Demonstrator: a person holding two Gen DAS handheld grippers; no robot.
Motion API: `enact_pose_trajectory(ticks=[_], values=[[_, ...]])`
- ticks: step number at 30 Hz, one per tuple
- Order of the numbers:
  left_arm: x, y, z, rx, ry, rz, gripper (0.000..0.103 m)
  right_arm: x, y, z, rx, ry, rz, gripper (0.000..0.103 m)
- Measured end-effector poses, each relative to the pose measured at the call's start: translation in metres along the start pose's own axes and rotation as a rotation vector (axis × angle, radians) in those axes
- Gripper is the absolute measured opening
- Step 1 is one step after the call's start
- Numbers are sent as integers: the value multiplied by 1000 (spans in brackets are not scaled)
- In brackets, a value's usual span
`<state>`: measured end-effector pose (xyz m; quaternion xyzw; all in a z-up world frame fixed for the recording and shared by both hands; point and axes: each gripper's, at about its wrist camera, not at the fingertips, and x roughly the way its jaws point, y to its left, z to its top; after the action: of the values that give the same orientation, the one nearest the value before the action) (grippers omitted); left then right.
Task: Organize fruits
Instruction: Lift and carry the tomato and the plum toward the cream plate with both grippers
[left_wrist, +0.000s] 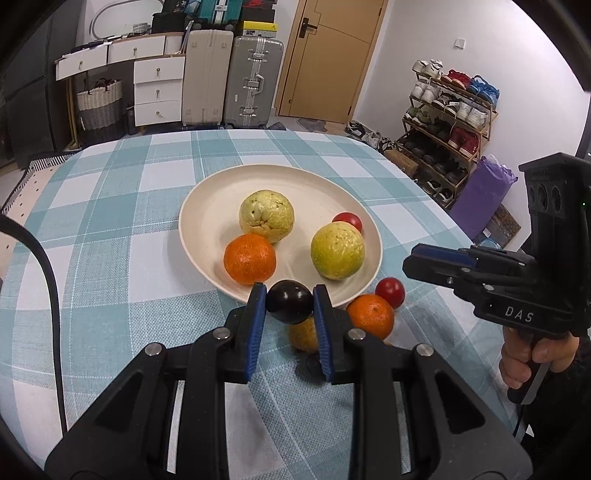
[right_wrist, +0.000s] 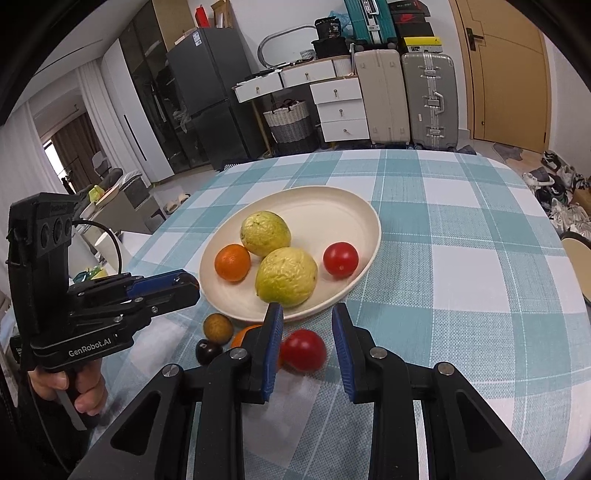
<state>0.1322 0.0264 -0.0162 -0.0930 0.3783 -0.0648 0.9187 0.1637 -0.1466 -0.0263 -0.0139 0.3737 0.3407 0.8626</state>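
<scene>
A cream plate (left_wrist: 207, 206) (right_wrist: 332, 206) on the checked table holds two yellow-green guavas (left_wrist: 266, 216) (left_wrist: 338, 251), an orange (left_wrist: 250, 258) and a red tomato (left_wrist: 349, 220). My left gripper (left_wrist: 290, 301) is shut on a dark round fruit (left_wrist: 289, 301) just above the plate's near rim. Below it on the cloth lie a yellowish-brown fruit (left_wrist: 303, 334), an orange (left_wrist: 371, 315) and a tomato (left_wrist: 390, 291). My right gripper (right_wrist: 307, 341) is open, its fingers either side of the loose tomato (right_wrist: 303, 349). Another dark fruit (right_wrist: 207, 351) lies by the brownish one (right_wrist: 218, 326).
The checked tablecloth (left_wrist: 110, 229) covers the table. The right gripper's body (left_wrist: 491, 280) hovers at the right of the plate in the left view. Suitcases (left_wrist: 253, 81), drawers and a shoe rack (left_wrist: 450, 122) stand beyond the table.
</scene>
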Motion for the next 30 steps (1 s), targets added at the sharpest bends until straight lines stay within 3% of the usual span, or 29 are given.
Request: enact_pose_trajectory(ticks=[8,17,23,30], values=[[11,3,1,-3,14,-2,23,16,-15,-8,40,58,-9,29],[11,2,1,8,13,-3,23,27,-16,-9,75,84,64,34],[11,2,1,10,19,-1,23,34,-28,-9,165,107,172,34],[10,2,1,10,17,0,23,32,-30,-11,183,100,198,26]])
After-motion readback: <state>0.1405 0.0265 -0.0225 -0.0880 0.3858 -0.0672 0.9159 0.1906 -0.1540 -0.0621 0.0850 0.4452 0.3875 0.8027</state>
